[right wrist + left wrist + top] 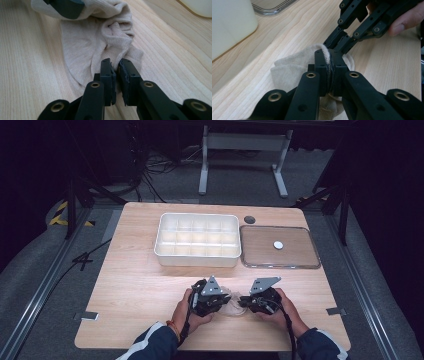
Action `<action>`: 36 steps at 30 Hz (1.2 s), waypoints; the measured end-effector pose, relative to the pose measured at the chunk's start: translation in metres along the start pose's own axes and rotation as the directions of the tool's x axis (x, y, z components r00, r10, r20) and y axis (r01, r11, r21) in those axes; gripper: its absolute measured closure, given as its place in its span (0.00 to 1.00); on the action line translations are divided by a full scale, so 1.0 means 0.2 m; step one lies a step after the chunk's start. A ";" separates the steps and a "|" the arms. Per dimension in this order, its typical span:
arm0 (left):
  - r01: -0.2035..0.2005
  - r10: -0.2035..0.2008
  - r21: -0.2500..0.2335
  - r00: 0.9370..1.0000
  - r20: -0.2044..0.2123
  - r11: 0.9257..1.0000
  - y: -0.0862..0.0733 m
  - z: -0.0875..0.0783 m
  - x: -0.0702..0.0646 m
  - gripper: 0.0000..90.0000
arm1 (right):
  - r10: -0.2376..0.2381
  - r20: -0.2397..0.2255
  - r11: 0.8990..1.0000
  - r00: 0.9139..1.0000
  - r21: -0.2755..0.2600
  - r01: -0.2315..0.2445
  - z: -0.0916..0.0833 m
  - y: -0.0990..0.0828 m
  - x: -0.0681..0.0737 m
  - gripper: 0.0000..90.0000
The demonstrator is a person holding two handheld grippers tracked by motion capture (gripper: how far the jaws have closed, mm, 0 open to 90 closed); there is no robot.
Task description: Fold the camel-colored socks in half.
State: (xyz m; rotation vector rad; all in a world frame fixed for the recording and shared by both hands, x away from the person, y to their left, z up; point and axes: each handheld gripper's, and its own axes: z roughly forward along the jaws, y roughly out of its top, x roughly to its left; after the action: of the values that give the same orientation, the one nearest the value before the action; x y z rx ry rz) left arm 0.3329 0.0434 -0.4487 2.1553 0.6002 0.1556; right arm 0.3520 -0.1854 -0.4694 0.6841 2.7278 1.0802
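Observation:
A cream knitted sock [292,67] lies crumpled on the wooden table [135,270], near the front edge between both hands. In the left gripper view my left gripper [329,53] is shut on a bunched fold of it. My right gripper [337,41] comes in from the opposite side, its tips meeting that same fold. In the right gripper view my right gripper [115,63] pinches a thin edge of the sock [100,37], jaws almost together. From above, the left gripper [223,299] and right gripper [243,301] point at each other, with the sock [233,307] showing pale between them.
A white tray [197,261] divided into several compartments stands at the table's middle back. To its right lies a clear flat lid [300,255] with a small white disc [278,245] on it. A dark round spot [249,219] sits behind the lid.

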 end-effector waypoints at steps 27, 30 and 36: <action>-0.040 0.040 0.017 0.999 -0.008 0.999 0.01 0.12 -0.08 0.69 | 0.038 0.024 0.999 0.999 0.018 -0.038 -0.02 -0.02 -0.04 0.81; -0.033 0.033 -0.026 0.999 -0.023 0.999 0.05 0.05 -0.07 0.55 | 0.039 0.019 0.999 0.999 0.016 -0.039 -0.02 -0.02 -0.04 0.81; -0.052 0.050 -0.078 0.998 -0.028 0.996 0.08 -0.15 -0.03 0.52 | 0.035 0.027 0.999 0.999 0.015 -0.035 -0.02 -0.02 -0.04 0.81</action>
State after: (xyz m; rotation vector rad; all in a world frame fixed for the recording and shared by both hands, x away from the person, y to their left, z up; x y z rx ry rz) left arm 0.3244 0.0546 -0.4168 2.0962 0.5456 0.2312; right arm 0.3556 -0.1939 -0.4696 0.7457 2.7144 1.0502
